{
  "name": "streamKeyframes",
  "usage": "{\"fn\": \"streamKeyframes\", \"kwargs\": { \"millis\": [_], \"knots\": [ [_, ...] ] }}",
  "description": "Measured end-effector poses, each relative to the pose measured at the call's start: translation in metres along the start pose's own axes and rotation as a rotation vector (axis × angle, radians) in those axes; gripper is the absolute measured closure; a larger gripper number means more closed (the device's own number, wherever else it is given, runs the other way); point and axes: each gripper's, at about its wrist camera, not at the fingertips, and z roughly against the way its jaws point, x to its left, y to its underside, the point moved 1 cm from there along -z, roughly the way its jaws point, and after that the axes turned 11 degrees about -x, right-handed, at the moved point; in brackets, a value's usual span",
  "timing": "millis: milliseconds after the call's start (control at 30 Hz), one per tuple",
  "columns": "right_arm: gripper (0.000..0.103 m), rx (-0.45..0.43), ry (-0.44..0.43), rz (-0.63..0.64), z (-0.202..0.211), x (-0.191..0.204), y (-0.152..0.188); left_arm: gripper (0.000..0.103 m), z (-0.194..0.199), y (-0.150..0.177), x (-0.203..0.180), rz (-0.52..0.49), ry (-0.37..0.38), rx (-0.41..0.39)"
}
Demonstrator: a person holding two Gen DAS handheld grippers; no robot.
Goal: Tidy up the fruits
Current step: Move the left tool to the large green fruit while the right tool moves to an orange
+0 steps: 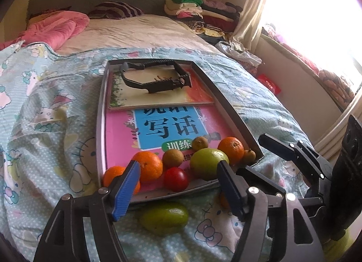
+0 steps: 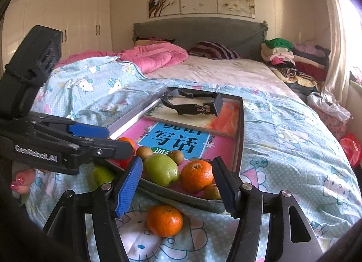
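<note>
Most of the fruit already sits in the tray (image 1: 228, 101), crowded along its near edge on top of the pink book (image 1: 117, 139): three oranges, of which the largest (image 1: 149, 165) lies mid-left, a red tomato-like fruit (image 1: 176, 179), a large green fruit (image 1: 208, 163) and three small brown fruits, one (image 1: 173, 158) between the orange and the green fruit. Two pieces are left on the bed cover (image 1: 45, 126) just outside the tray's near rim: a green fruit (image 1: 164, 217), seen in the left wrist view, and an orange (image 2: 164, 220), seen in the right wrist view. Left gripper (image 1: 178, 185): jaws spread apart, nothing between them, hovering over the near rim above the loose green fruit. Right gripper (image 2: 176, 186): jaws likewise apart and empty, above the loose orange. A black clamp-like part (image 1: 156, 78) lies on the far book in the tray. Further fruit may sit below the camera edge; the views do not settle that. Judgement: task well advanced, two pickups remaining, each gripper placed near one candidate.
</note>
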Motion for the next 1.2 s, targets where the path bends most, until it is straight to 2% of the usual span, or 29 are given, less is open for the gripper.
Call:
{"fn": "streamKeyframes", "kwargs": {
  "millis": [67, 300, 633, 733, 1200],
  "knots": [
    [0.037, 0.002, 0.005, -0.008, 0.001, -0.001, 0.0, 0.026, 0.005, 0.0, 0.004, 0.014, -0.006, -0.011],
    [0.033, -0.004, 0.029, -0.04, 0.014, -0.002, 0.001, 0.026, 0.026, 0.0, 0.017, 0.015, -0.064, -0.065],
    [0.032, 0.028, 0.008, -0.043, 0.024, 0.012, 0.013, 0.025, 0.04, 0.016, 0.019, 0.0, -0.104, -0.065],
    [0.031, 0.04, -0.003, -0.047, 0.026, 0.018, 0.018, 0.016, 0.043, 0.019, 0.017, -0.014, -0.121, -0.073],
    [0.031, 0.103, -0.017, -0.035, 0.019, 0.037, 0.036, 0.016, 0.045, 0.036, 0.01, -0.022, -0.093, -0.033]
  ]
}}
